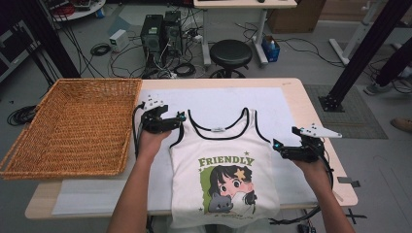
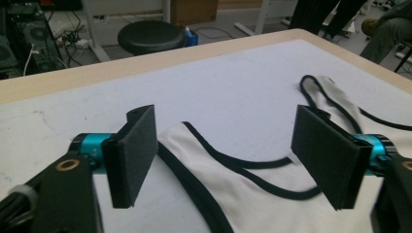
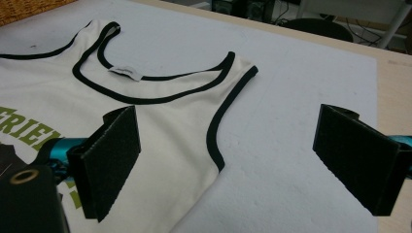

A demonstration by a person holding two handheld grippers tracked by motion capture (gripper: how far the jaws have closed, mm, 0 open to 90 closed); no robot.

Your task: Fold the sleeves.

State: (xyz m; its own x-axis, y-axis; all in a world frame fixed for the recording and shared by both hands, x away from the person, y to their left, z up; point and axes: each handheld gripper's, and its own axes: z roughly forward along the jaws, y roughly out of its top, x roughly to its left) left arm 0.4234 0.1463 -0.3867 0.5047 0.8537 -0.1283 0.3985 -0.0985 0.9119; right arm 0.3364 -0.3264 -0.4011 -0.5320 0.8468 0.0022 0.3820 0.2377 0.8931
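Lying flat: a white tank top (image 1: 224,165) with black trim, spread face up on the white mat (image 1: 218,99) that covers the bench (image 1: 296,90), its hem at the near edge by the person.
Print: a cartoon figure under the green word FRIENDLY, on the chest of the tank top.
Neckline: points to the far side of the bench; a small label (image 3: 125,72) sits inside the back of the neck.
Left gripper (image 1: 170,121): held in the person's left hand (image 1: 151,141) at the tank top's left shoulder strap, jaws wide apart and holding nothing.
Left gripper view: the strap (image 2: 194,160) and its black edging lie on the mat between the two black pads (image 2: 133,155), apart from both; the other strap (image 2: 335,97) curls farther off toward the bench corner.
Right gripper (image 1: 286,148): held in the person's right hand (image 1: 311,167) at the tank top's right side, just below the armhole, jaws wide apart and holding nothing.
Right gripper view: the armhole edge (image 3: 218,131) runs between the pads; one pad (image 3: 109,162) hangs over the cloth, the other (image 3: 357,162) over bare mat.
Contact: whether either gripper touches the cloth cannot be told.
Basket (image 1: 73,126): a wide wicker tray at the left end of the bench, beside the left gripper.
Behind the bench: a black round stool (image 1: 231,53) and computer towers (image 1: 160,31) among cables on the floor.
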